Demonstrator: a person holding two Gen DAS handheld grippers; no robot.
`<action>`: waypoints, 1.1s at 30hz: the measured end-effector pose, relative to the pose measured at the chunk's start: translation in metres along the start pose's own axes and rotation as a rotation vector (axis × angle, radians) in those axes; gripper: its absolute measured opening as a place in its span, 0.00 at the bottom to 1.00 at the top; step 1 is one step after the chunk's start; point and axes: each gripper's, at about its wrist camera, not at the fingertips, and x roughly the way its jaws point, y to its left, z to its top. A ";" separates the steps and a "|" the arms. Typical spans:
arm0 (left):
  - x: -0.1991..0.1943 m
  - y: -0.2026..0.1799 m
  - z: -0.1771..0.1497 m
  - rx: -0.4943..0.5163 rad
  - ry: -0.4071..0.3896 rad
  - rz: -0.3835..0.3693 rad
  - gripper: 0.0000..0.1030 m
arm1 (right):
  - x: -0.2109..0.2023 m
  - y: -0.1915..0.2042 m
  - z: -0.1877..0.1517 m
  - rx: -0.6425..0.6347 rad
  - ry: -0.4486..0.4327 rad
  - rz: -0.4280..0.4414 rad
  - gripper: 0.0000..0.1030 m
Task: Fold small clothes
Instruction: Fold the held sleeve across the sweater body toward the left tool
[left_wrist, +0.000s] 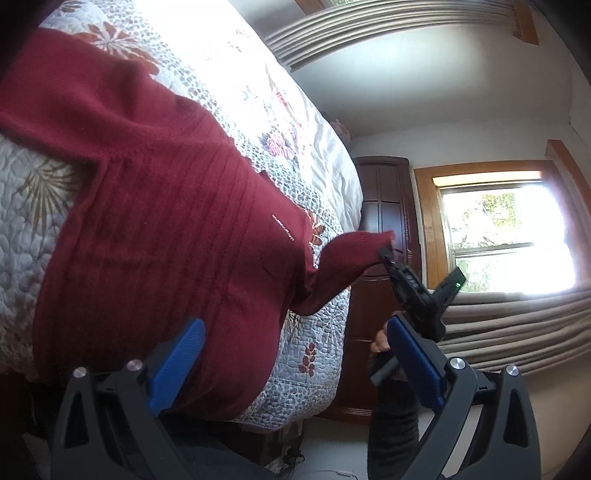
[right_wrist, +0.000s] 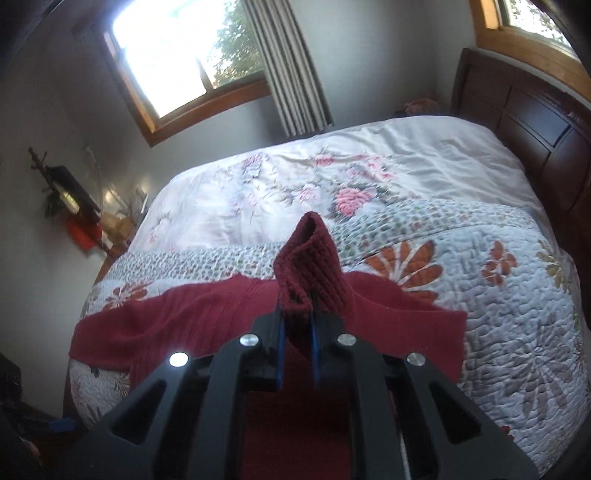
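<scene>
A dark red knitted sweater (left_wrist: 155, 206) lies spread on the quilted bed near its edge. My left gripper (left_wrist: 295, 363) hangs open over the sweater's lower part, its blue pads (left_wrist: 177, 363) wide apart with nothing between them. In the same view my right gripper (left_wrist: 388, 254) pinches the end of one sleeve (left_wrist: 347, 258) and holds it off the bed's side. In the right wrist view the right gripper (right_wrist: 295, 317) is shut on the ribbed sleeve cuff (right_wrist: 314, 266), which stands up above the sweater body (right_wrist: 184, 317).
The bed carries a floral quilt (right_wrist: 480, 295) and a pale flowered cover (right_wrist: 295, 170). A dark wooden headboard (right_wrist: 535, 122) stands at the right. Windows (right_wrist: 173, 48) with grey curtains (right_wrist: 288, 70) line the walls. A small table with items (right_wrist: 81, 206) stands left of the bed.
</scene>
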 end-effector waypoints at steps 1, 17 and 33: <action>0.002 -0.002 0.005 0.010 -0.001 0.002 0.96 | 0.015 0.017 -0.008 -0.019 0.027 -0.006 0.10; 0.128 0.017 0.085 -0.018 0.138 0.017 0.96 | 0.065 0.055 -0.093 0.047 0.203 0.046 0.41; 0.257 0.023 0.099 -0.004 0.325 0.198 0.96 | -0.045 -0.017 -0.205 0.379 0.200 0.017 0.45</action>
